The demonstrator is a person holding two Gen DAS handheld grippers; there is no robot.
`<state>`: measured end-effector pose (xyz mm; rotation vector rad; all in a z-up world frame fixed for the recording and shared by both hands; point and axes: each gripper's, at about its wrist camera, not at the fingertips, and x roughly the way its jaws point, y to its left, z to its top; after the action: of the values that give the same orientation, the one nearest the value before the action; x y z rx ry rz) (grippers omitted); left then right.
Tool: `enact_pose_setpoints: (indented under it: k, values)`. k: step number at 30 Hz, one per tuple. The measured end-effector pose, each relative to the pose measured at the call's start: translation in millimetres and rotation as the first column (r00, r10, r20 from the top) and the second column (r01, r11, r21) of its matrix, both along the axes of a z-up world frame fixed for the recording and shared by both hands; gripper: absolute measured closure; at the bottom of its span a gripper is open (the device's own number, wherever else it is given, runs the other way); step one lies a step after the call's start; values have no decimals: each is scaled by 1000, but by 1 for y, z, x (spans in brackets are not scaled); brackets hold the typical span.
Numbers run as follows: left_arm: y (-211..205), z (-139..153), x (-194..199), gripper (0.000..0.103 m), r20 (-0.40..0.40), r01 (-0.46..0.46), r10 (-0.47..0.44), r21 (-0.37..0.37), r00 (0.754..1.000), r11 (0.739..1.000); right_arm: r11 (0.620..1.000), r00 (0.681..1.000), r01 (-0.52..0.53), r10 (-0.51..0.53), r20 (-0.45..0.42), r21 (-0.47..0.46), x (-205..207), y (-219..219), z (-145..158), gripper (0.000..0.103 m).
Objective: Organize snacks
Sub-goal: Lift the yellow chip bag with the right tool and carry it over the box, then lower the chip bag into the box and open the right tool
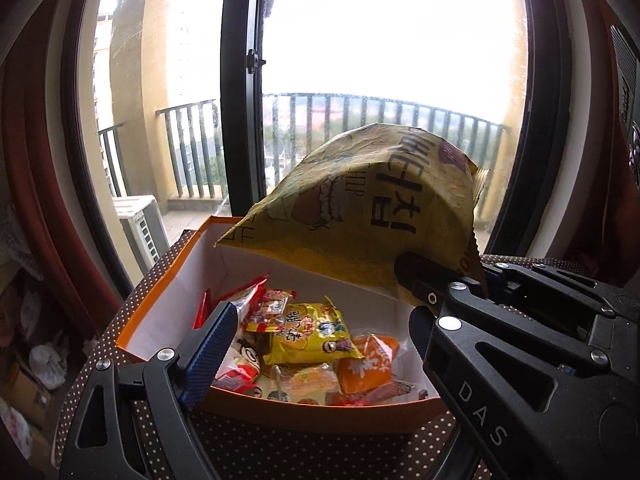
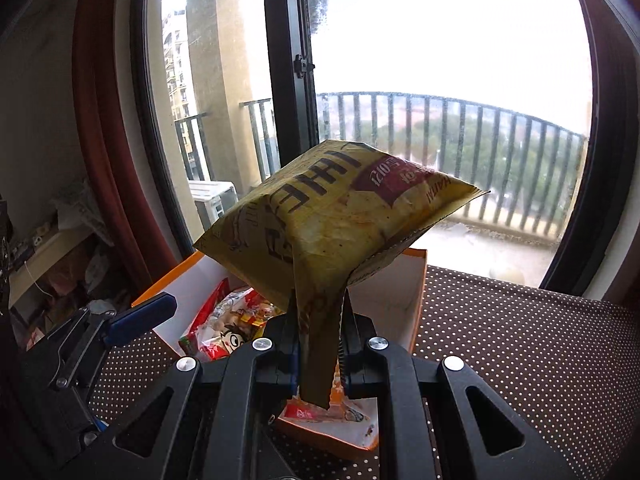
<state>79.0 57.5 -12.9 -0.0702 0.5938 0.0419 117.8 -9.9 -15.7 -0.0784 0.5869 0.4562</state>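
A large yellow chip bag (image 2: 320,216) with black Korean letters hangs in the air over an orange box (image 2: 418,292) with white inside walls. My right gripper (image 2: 320,344) is shut on the bag's sealed edge and shows in the left wrist view (image 1: 444,284) at the box's right side. The bag also shows in the left wrist view (image 1: 360,208). My left gripper (image 1: 320,328) is open and empty above the box (image 1: 168,320), which holds several small snack packets (image 1: 308,332). The bag hides the box's far part.
The box stands on a brown cloth with white dots (image 2: 520,340). A big window with a black frame (image 1: 240,92) and a balcony railing lie behind. Clutter and bags (image 1: 44,360) sit low at the left by a dark red curtain.
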Motion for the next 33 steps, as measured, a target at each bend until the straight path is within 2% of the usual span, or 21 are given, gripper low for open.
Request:
enact_pose_setpoints:
  k: [11,19,24,28,30,32,33]
  values:
    - [47,-35,33,14,-105,-80,77,-34,992,996,995,991,-92,89,-104,-23,44,55,-34,87]
    - [80,-57,50,15,-192,-150,136,-63,972,987,983,961,-181,173,-214,-20,73,93,-58,87]
    - [81,-61,66,13,-216,-144,131,-43,967,989,987,960,-159,153,-234,-5,88,93,-66,86]
    - [72,-64,76,13,-239,-134,125,-20,963,991,992,951,-123,121,-284,8,100,88,-78,86]
    - [68,-65,79,12,-243,-139,134,-6,961,990,996,944,-89,92,-316,22,106,81,-80,77]
    - [64,-65,81,11,-249,-135,133,6,959,991,998,944,-55,50,-326,-5,109,78,-81,69]
    - [63,-66,81,11,-248,-131,129,9,960,991,999,945,-42,32,-326,-23,108,77,-80,57]
